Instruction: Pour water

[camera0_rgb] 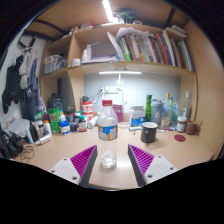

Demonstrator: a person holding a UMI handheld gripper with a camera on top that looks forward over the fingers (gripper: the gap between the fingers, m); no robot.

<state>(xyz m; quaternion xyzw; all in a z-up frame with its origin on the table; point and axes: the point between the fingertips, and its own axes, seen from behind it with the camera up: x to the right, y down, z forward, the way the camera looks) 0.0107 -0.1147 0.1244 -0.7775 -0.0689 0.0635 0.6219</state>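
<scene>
Desk (pixel 180 150): glass (pixel 108 157) between open tool (pixel 110 160) fingers (bottle (pixel 107 120) beyond).

Probably a home study: cluttered desk (pixel 170 148), bookshelves (pixel 150 47) overhead.

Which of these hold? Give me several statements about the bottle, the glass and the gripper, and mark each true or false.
1. The small glass stands between the gripper fingers with gaps on both sides. True.
2. The fingers are clamped on the water bottle. False: the bottle stands on the desk beyond the glass, untouched.
3. The water bottle is upright. True.
4. The dark cup sits between the fingers. False: it stands farther back, beside the bottle.
5. Books fill a shelf above the desk. True.
</scene>
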